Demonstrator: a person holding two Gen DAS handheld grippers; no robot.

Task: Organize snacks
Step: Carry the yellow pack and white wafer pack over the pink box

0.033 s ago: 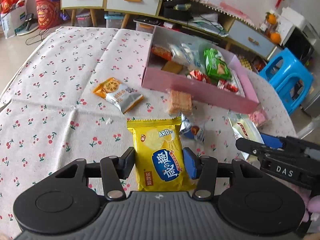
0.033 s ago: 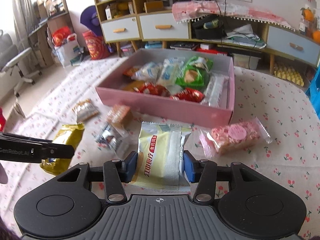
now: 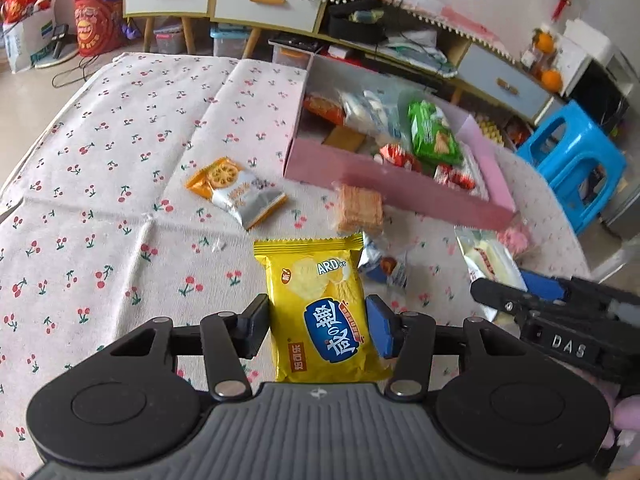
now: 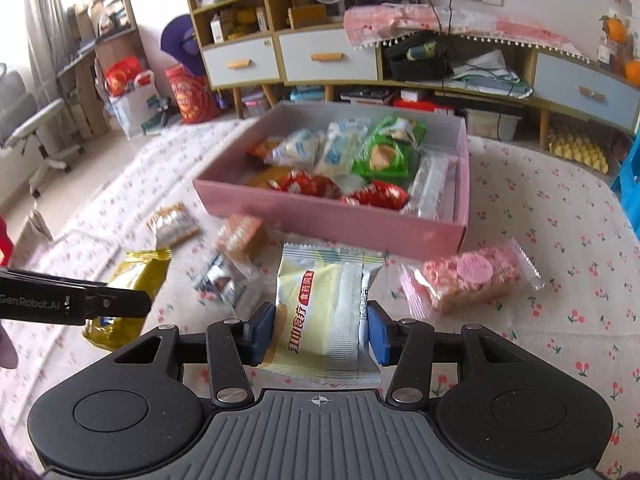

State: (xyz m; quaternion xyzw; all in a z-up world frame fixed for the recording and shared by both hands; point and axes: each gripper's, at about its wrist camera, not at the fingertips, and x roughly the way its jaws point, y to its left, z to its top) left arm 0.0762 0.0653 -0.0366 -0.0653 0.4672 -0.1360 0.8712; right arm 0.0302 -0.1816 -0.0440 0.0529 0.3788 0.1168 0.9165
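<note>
My left gripper (image 3: 318, 330) is shut on a yellow chip packet (image 3: 320, 312), seen edge-on in the right wrist view (image 4: 128, 292). My right gripper (image 4: 322, 334) is shut on a pale yellow and silver snack packet (image 4: 324, 312), also visible in the left wrist view (image 3: 494, 264). A pink box (image 4: 332, 220) holding several snacks stands ahead on the cherry-print cloth; it also shows in the left wrist view (image 3: 400, 184).
Loose on the cloth: an orange and silver biscuit packet (image 3: 238, 192), a wafer pack (image 3: 358, 208), a small blue-white packet (image 3: 384, 266) and a pink rice-cake pack (image 4: 468, 280). A blue stool (image 3: 572, 164) stands right of the table. Cabinets lie behind.
</note>
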